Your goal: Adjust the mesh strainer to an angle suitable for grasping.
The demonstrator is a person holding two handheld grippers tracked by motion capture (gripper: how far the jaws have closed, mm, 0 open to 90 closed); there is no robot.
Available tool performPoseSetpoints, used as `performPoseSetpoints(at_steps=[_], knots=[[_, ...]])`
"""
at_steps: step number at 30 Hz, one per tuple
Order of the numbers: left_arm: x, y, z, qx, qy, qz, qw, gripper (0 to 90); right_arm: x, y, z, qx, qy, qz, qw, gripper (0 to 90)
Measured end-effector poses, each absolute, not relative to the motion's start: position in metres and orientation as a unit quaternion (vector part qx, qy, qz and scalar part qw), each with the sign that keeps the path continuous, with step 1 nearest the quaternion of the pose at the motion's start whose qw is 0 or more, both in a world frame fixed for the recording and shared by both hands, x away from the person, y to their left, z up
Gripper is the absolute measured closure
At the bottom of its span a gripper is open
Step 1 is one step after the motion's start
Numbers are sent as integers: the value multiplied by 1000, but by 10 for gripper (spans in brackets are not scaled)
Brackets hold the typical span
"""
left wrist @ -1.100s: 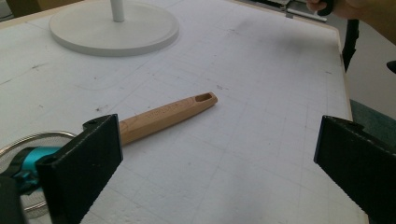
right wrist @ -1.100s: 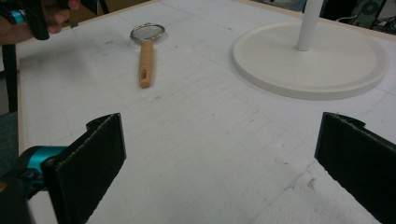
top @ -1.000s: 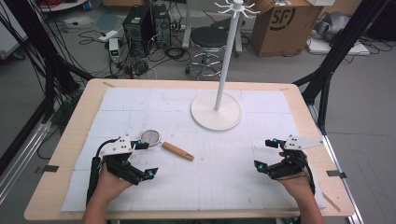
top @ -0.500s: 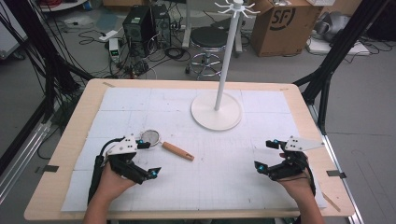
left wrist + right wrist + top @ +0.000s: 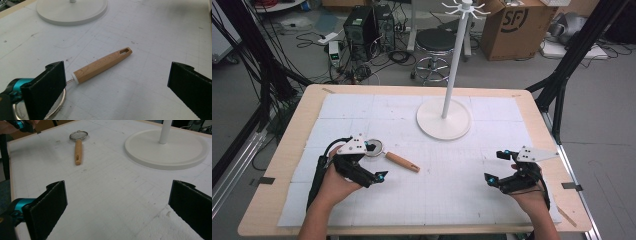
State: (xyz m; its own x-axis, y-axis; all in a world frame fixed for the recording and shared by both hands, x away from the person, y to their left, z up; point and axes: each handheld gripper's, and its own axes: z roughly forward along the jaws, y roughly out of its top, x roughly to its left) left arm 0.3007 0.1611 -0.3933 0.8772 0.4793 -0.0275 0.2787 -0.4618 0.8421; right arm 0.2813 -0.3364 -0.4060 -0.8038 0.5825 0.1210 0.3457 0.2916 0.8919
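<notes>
A small wire strainer [image 5: 375, 147] with a wooden handle [image 5: 402, 161] lies flat on the white mat, left of centre. My left gripper [image 5: 377, 161] is open just in front of it, one jaw beside the mesh ring and the other nearer the person. In the left gripper view the handle [image 5: 102, 64] lies between and beyond the open jaws, and the ring [image 5: 57, 107] sits by the left jaw. My right gripper [image 5: 495, 166] is open at the front right, holding nothing. From the right gripper view the strainer [image 5: 78, 145] lies far off at upper left.
A white hook stand rises from a round base [image 5: 443, 119] at the mat's back centre, also seen as the base [image 5: 72, 10] and the base [image 5: 167, 148]. The white mat [image 5: 452, 185] covers a wooden table [image 5: 297, 125]. Cables, a stool and boxes lie on the floor behind.
My left gripper has shifted slightly forward and right, closer to the strainer. The right gripper and the strainer have stayed in place.
</notes>
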Motion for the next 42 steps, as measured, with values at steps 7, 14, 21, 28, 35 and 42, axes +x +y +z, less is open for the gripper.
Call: performPoseSetpoints(at_steps=[7,14,21,28,35,42], knots=[[310,154,-392,859,227,102,447,24,281,-338,-406,294,795,519,112,7],[318,149,-399,871,227,101,423,105,282,-337,-407,297,796,516,110,7],[324,144,-402,883,226,96,401,147,282,-337,-408,296,797,515,110,7],[331,134,-393,896,210,106,376,151,282,-337,-409,297,797,515,109,7],[340,119,-383,916,184,110,340,161,283,-338,-410,296,797,515,108,7],[349,108,-378,936,162,113,291,156,283,-339,-411,299,797,514,106,7]])
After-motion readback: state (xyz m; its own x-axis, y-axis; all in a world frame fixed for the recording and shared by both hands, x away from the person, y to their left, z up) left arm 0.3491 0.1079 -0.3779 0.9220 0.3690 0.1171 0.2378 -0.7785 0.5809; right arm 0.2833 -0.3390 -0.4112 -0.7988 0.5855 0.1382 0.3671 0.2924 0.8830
